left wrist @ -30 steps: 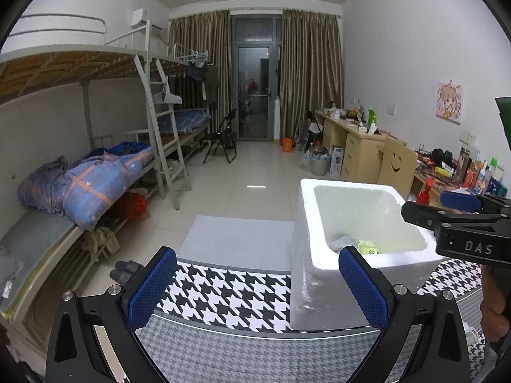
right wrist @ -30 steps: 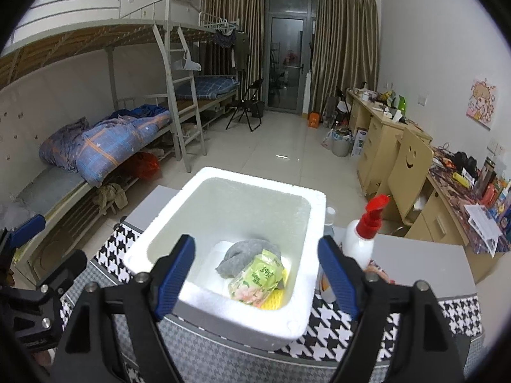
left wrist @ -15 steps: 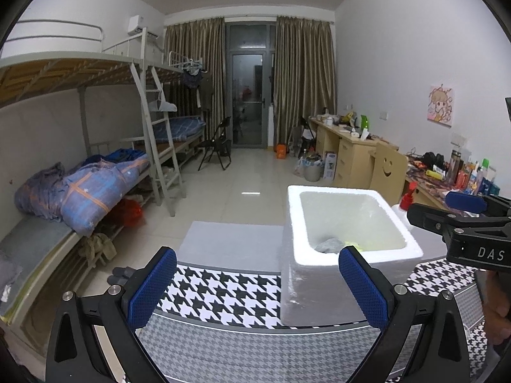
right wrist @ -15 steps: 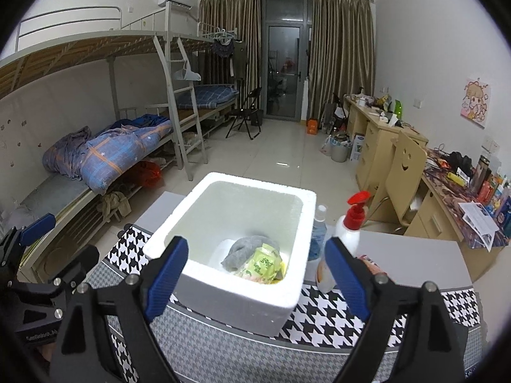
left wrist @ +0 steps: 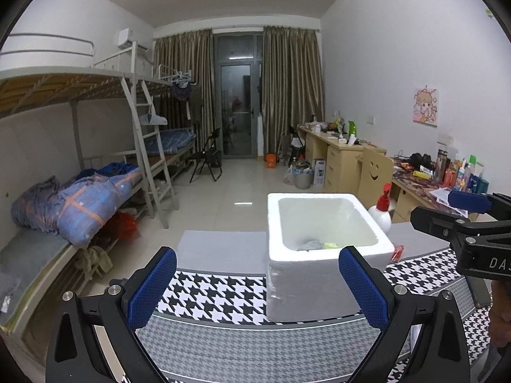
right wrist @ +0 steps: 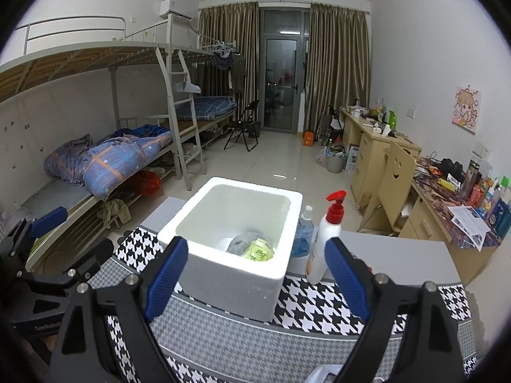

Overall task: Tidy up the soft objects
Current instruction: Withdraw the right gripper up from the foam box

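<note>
A white foam box [right wrist: 236, 274] is looking matt and grainy, sitting on woven houndstooth cloth [right wrist: 319, 309]; beyond the box, floor tiles [right wrist: 281, 159] are gleaming glossy.

We are seeing open cloth [right wrist: 255, 348] before the foam box [right wrist: 223, 284]; a pump bottle [right wrist: 322, 245] is crowding its right side.

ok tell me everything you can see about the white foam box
The white foam box looks like thick-walled expanded polystyrene, squarish, open-topped with no lid in view. It stands upright on the houndstooth cloth. Inside lie a grey cloth and a yellow-green packet. A blue-tinted bottle stands close beside it. Neither tongs touch it.
</note>
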`<state>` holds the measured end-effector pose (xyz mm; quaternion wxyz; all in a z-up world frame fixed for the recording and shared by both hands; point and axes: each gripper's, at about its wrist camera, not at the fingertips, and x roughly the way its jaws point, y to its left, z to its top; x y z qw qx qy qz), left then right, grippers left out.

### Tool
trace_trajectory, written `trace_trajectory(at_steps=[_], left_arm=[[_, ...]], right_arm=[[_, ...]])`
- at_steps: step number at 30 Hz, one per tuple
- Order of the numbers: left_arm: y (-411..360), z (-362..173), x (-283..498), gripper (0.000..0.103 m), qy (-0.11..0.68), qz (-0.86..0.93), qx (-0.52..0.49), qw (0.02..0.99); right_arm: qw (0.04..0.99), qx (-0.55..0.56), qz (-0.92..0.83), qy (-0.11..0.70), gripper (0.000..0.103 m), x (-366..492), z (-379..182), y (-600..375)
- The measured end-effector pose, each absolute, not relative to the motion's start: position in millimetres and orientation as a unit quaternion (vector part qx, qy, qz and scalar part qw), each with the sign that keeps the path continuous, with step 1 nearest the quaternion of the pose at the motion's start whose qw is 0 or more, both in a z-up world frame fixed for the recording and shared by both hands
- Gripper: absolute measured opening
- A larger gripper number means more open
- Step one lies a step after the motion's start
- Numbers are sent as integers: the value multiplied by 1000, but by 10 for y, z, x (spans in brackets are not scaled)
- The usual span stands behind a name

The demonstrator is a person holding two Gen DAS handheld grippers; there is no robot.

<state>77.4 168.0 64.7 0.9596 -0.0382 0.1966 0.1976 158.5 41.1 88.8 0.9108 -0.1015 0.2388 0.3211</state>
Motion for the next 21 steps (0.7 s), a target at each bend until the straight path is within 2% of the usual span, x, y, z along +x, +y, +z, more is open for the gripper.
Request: trace_trajectory(at_steps=[21], left_arm=[[1323, 731, 514, 102, 174, 161, -28, 971]], right_arm=[[922, -88, 309, 216, 90, 1270, 903, -45]])
